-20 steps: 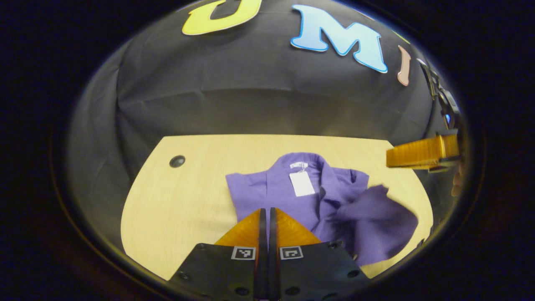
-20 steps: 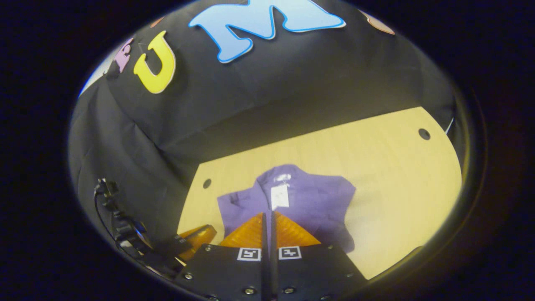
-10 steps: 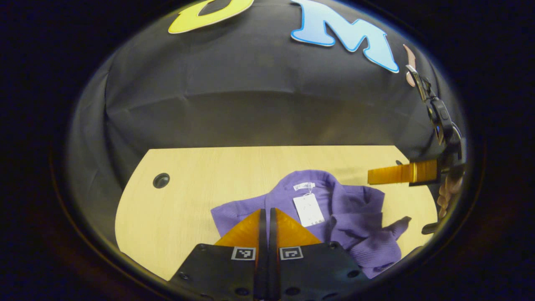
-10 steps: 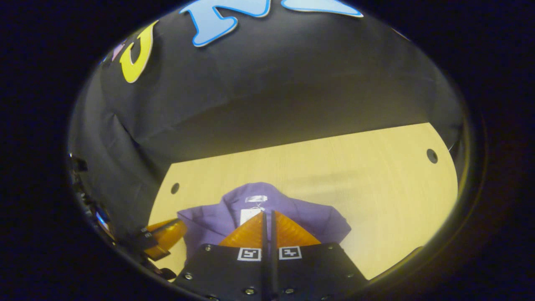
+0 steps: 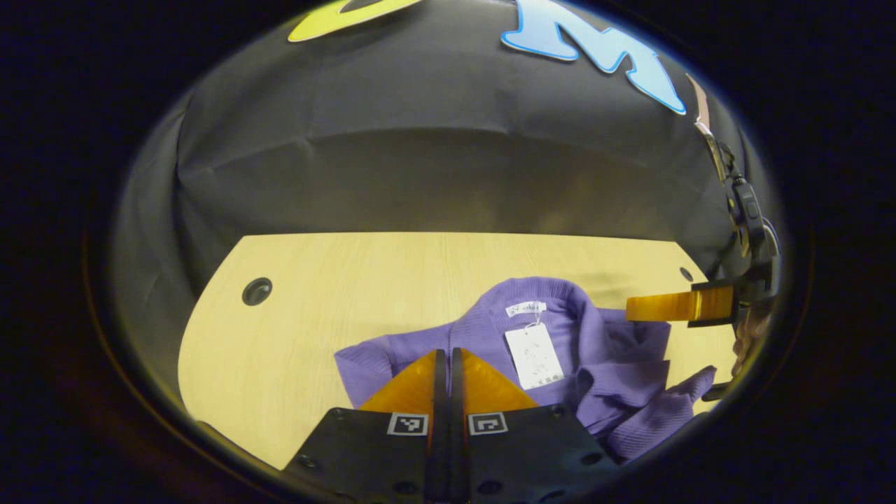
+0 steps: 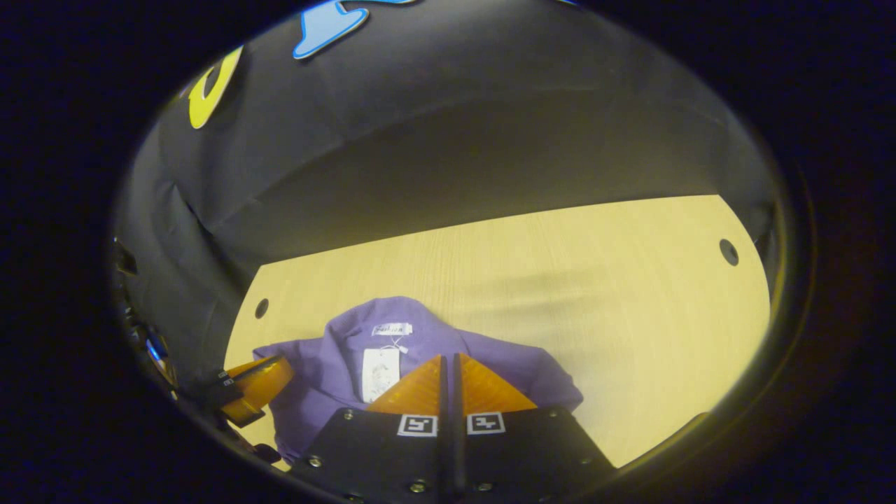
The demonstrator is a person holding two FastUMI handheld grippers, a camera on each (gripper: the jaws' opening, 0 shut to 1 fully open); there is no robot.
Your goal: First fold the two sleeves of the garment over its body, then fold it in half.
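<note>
Purple garment [image 5: 560,350] lies on the counter [image 5: 336,294], right sleeve [image 5: 651,420] now dropped across its body. Left hand-held gripper [image 5: 444,364] and right hand-held gripper [image 6: 448,367] both pressed together, empty; left sleeve likely next.

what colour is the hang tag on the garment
White, on the purple knit garment; the rectangular hang tag shows best in the left gripper view.

left gripper [image 5: 444,364] fingers together, right gripper [image 6: 449,369] likewise

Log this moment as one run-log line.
left gripper: shut, empty | right gripper: shut, empty | purple garment: on table, one sleeve folded over
</note>
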